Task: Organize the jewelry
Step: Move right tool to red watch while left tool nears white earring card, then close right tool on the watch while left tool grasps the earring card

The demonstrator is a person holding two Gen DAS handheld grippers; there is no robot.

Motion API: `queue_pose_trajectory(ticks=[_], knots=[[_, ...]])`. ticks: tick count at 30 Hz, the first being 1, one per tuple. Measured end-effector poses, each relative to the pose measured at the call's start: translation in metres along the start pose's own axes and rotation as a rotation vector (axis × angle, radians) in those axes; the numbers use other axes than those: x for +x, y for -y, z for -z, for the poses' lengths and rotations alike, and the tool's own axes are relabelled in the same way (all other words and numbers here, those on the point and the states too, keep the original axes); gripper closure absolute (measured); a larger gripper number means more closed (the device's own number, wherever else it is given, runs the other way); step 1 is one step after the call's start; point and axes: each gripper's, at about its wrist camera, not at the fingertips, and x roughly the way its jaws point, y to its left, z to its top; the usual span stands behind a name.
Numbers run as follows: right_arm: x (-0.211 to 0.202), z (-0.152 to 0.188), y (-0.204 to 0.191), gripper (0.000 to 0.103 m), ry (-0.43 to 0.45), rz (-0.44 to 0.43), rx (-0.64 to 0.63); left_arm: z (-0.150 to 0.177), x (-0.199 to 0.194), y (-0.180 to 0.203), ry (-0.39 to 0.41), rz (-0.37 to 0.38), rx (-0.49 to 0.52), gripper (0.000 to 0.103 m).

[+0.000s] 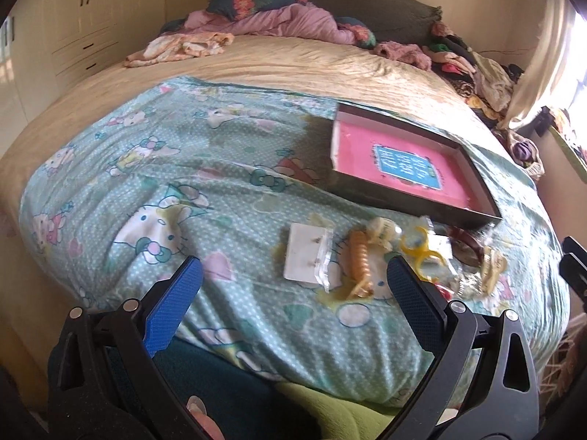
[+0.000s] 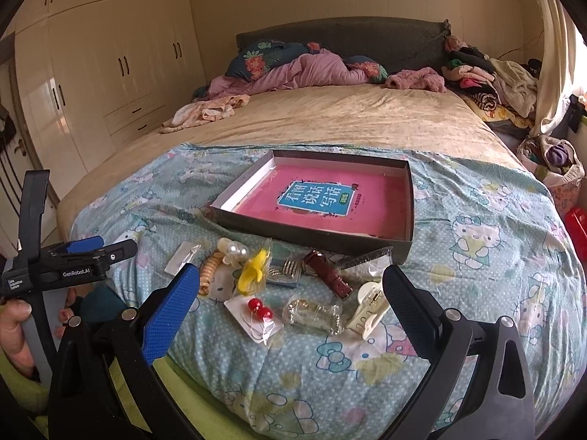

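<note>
While both the left gripper [image 1: 293, 286] and right gripper [image 2: 291, 286] hang spread and empty, the jewelry [image 2: 290, 286] (yellow clip, red beads, brown strap, bagged chains) lies scattered on the bed [image 2: 477, 256] before a dark tray [image 2: 411, 198].

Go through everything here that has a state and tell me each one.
Left tongs: open, empty.
Right tongs: open, empty.
Box: lidless, only a pink book inside.
Jewelry pile: loose on the bedsheet, outside the box.
Wardrobe doors: closed.
</note>
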Motion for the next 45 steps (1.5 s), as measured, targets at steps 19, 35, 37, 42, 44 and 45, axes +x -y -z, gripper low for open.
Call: queue_pose_trajectory(ticks=[19,35,37,42,44,45], knots=[[0.064,-0.014,0.024,0.004,-0.072,0.063,-0.024,-0.003,0.077,0.002,-0.154,0.111,0.072,0.009],[0.109,0.005,0.031,0.030,-0.183,0.022,-0.037,0.006,0.115,0.008,-0.219,0.084,0.137,0.021],[0.115,0.008,0.029,0.044,-0.204,0.018,-0.058,0.006,0.116,0.009,-0.216,0.082,0.143,0.022],[0.129,0.016,0.030,0.063,-0.253,0.008,-0.090,0.004,0.121,0.008,-0.213,0.090,0.134,0.042],[0.134,0.018,0.030,0.068,-0.260,0.016,-0.100,0.002,0.121,0.008,-0.207,0.093,0.132,0.054],[0.135,0.018,0.030,0.070,-0.260,0.020,-0.107,0.002,0.121,0.007,-0.201,0.096,0.129,0.058]])
